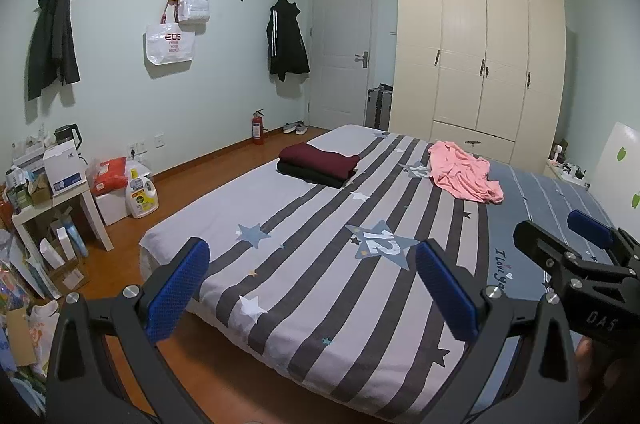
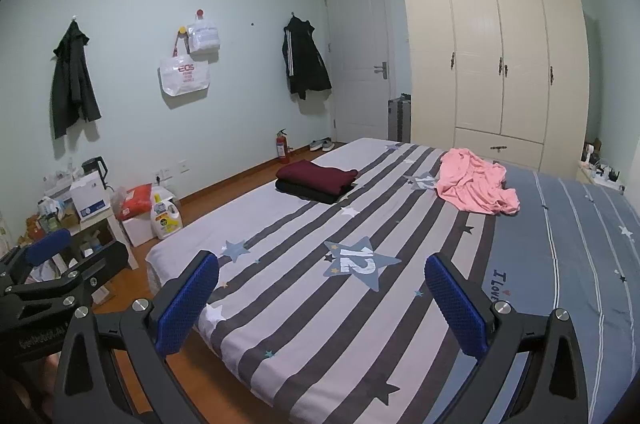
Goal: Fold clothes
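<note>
Striped bedding covers the bed stretching ahead of me. Both my left claw and my right claw hang released over its near end, empty, pads wide apart. Far ahead, well apart from both, a crumpled pink garment lies toward the right, and a folded maroon-on-black stack sits left of it.

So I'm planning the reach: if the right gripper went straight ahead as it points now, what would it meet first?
Probably the bedsheet near the "12" star. The right gripper is open and empty, and nothing stands between. The pink garment lies farther, to the right.
</note>
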Demonstrator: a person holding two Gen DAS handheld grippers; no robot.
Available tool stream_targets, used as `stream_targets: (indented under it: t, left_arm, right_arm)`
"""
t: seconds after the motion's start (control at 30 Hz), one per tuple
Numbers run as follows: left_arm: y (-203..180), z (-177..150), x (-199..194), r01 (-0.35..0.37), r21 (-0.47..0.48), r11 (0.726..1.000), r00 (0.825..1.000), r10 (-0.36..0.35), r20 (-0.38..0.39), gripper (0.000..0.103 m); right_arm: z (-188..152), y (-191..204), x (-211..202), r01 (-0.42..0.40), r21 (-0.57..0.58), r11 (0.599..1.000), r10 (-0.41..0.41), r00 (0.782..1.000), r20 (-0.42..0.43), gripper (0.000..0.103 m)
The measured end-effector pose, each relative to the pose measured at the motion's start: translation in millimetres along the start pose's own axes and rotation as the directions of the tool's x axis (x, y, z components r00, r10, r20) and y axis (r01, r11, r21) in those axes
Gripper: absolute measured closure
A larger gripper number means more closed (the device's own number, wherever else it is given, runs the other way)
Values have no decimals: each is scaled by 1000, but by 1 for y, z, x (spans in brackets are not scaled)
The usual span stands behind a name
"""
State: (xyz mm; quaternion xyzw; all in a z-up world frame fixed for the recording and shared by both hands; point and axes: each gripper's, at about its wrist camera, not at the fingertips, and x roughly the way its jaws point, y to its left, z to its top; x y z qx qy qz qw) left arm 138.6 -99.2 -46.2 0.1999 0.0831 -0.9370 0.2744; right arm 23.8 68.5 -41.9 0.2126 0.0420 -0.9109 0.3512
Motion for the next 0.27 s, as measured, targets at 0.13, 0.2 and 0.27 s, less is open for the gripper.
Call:
stream_targets:
  t: [0.13, 0.2, 0.27]
  left_arm:
    - [-4, 0, -1, 1, 3, 1000, 1000, -1, 5, 1]
    - [-6, 0, -1, 2, 6, 1000, 1000, -2, 8, 1]
    - [-7, 0, -2, 4, 10, 1000, 1000, -4, 14, 1]
  right_arm:
    - [-1, -5, -1, 1, 3, 1000, -1, 1000, 2, 1]
    - [-1, -7, -1, -1, 6, 1000, 1, 1000, 1, 1]
    - [0, -9, -2, -2, 8, 1000, 2, 1000, 1, 1]
